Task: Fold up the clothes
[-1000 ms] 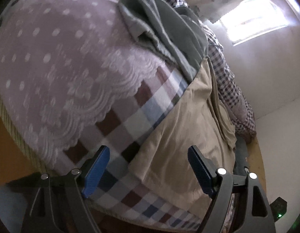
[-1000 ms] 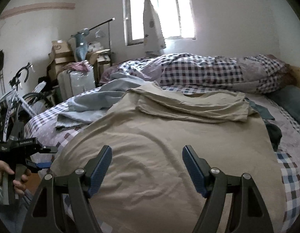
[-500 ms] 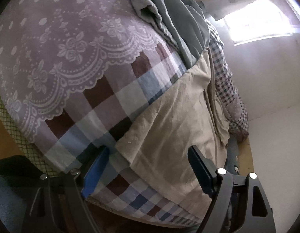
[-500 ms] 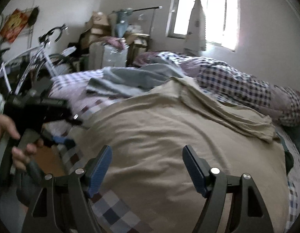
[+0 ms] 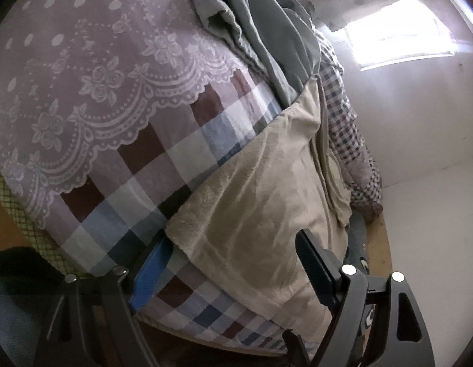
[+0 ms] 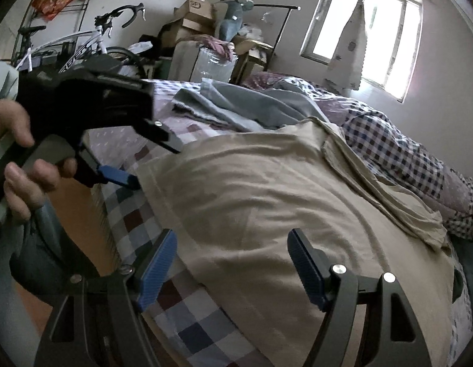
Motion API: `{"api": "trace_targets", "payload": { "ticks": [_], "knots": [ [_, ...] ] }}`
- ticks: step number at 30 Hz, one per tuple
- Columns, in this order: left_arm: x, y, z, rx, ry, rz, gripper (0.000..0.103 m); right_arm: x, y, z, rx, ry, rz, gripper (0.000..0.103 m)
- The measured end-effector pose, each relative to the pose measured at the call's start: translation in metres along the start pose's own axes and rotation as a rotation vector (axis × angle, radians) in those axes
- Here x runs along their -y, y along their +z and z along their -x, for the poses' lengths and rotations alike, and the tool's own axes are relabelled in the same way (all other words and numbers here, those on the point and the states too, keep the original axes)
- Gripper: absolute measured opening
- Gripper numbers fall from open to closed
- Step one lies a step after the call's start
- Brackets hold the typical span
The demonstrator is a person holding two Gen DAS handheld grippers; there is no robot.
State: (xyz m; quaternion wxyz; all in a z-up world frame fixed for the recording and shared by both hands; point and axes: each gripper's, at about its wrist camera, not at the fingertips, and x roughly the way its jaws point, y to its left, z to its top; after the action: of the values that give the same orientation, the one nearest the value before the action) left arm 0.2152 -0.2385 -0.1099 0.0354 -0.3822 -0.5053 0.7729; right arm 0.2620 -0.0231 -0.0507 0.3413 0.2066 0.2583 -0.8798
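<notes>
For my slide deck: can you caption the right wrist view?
Right gripper, open, over a beige shirt on the bed; left gripper closing at its corner.

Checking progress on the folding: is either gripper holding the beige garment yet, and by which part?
Nothing is held yet. The left gripper is closing its jaws around the beige garment at its near corner; the right gripper hangs open above it.

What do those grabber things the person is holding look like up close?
Each is a dark grey plastic frame with triangular cut-outs and silver screw heads, ending in two flat fingers faced with ribbed blue pads. The right gripper and left gripper look alike. The left one's black body with its grey handle sits in a hand; a pale sleeve edge shows beside it.
</notes>
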Motion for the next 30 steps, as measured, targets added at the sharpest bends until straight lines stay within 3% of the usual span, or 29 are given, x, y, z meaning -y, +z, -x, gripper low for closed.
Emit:
{"api": "trace_targets", "payload": {
  "ticks": [2, 4, 10, 17, 24, 27, 30],
  "knots": [
    [-0.006, 0.0, 0.006, 0.006, 0.035, 0.018, 0.06, -0.003, -0.001, -0.002, -0.001, 0.001, 0.012, 0.078],
    [-0.009, 0.002, 0.012, 0.016, 0.031, 0.04, 0.034, -0.007, -0.002, -0.005, -0.007, -0.001, 0.026, 0.078],
    [-0.006, 0.004, 0.032, 0.063, -0.036, 0.043, 0.004, -0.032, 0.002, -0.013, 0.034, -0.062, 0.141, 0.078],
    [0.002, 0.005, 0.04, 0.067, -0.091, 0.028, 0.001, -0.074, 0.009, -0.032, 0.082, -0.108, 0.286, 0.078],
    [-0.001, 0.006, 0.042, 0.07, -0.037, 0.023, 0.002, -0.102, 0.005, -0.06, 0.063, -0.123, 0.383, 0.076],
    [-0.003, 0.006, 0.041, 0.063, -0.024, 0.028, 0.005, -0.108, 0.005, -0.07, 0.06, -0.136, 0.421, 0.057],
    [-0.004, 0.006, 0.039, 0.065, -0.014, 0.039, 0.018, -0.107, 0.005, -0.08, 0.043, -0.142, 0.432, 0.053]
  ]
}}
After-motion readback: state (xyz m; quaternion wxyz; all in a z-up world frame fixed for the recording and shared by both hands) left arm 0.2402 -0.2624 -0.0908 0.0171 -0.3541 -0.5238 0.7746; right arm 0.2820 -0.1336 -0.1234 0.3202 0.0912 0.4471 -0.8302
